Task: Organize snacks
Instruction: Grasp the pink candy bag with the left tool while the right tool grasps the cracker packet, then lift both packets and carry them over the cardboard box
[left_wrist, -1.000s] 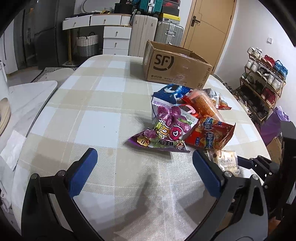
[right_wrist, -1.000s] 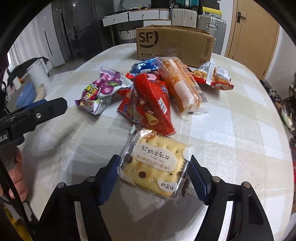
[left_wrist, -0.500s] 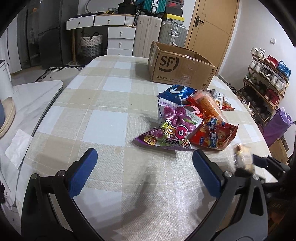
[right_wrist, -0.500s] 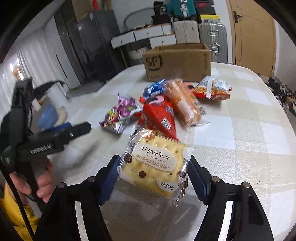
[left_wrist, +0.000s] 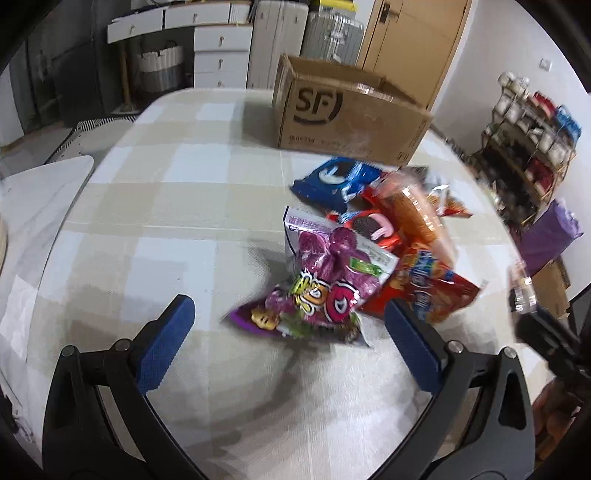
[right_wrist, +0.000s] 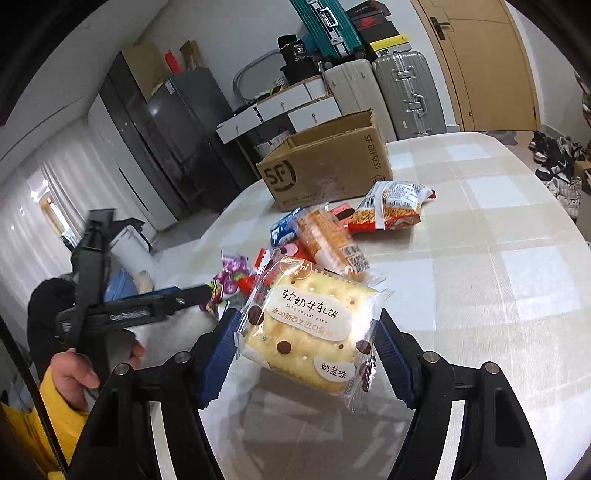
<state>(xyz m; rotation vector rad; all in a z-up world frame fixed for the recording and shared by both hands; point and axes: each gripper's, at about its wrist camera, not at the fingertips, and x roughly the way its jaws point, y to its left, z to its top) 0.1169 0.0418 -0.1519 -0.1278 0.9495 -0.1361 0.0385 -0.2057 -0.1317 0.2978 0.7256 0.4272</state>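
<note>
My right gripper (right_wrist: 306, 350) is shut on a clear-wrapped nougat cracker pack (right_wrist: 310, 325) and holds it well above the table. My left gripper (left_wrist: 291, 332) is open and empty, low over the table just short of a purple candy bag (left_wrist: 317, 291). Behind that bag lies a pile of snacks: a red chip bag (left_wrist: 428, 291), an orange cracker sleeve (left_wrist: 413, 218), a blue cookie pack (left_wrist: 336, 181). A noodle snack bag (right_wrist: 395, 206) lies apart. An open SF cardboard box (left_wrist: 343, 114) stands at the table's far side; it also shows in the right wrist view (right_wrist: 325, 170).
The table wears a checked beige cloth (left_wrist: 166, 221). The left gripper and the hand holding it (right_wrist: 92, 310) show at the left of the right wrist view. Drawers, suitcases (right_wrist: 402, 92), a door and a shoe rack (left_wrist: 532, 136) stand around the room.
My right gripper has lifted the cracker pack off the table and tilted up. My left gripper has moved forward toward the purple candy bag.
</note>
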